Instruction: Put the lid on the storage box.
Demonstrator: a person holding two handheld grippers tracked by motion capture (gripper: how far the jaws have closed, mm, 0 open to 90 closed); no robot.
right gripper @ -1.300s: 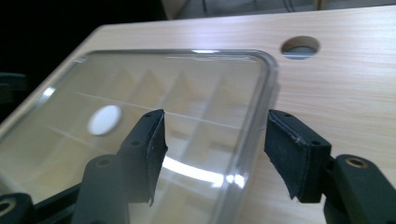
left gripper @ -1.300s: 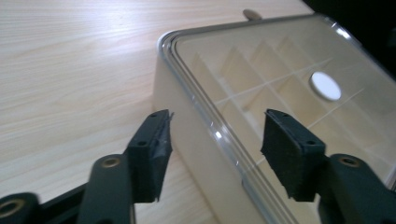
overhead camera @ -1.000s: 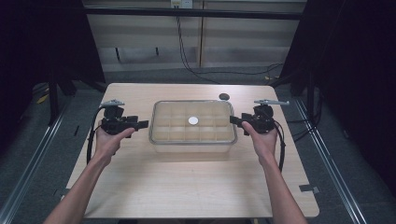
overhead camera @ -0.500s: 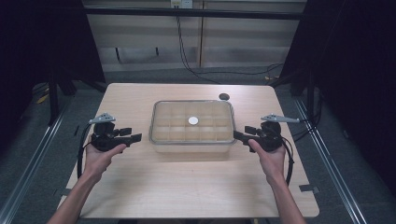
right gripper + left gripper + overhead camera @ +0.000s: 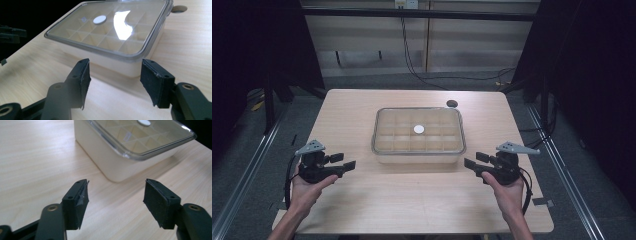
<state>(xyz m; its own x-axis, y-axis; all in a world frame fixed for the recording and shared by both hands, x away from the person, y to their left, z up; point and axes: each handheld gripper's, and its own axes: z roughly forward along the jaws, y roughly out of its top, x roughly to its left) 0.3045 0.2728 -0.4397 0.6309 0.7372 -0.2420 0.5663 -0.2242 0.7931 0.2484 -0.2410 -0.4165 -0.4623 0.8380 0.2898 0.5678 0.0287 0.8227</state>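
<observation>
Lidded box [image 5: 418,136] sits untouched at counter [image 5: 362,210] centre; both hand-held grippers, left [image 5: 343,161] at 8 o'clock, right [image 5: 474,160] at 4 o'clock, have withdrawn, jaws released and empty, suggesting handling is finished.

Lidded compartment box [image 5: 418,131] — clear lid (closed) — sits flat at table centre.

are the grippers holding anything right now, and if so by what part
Nothing is held. The left gripper and right gripper both stand open over bare table, apart from the lidded box between them.
</observation>
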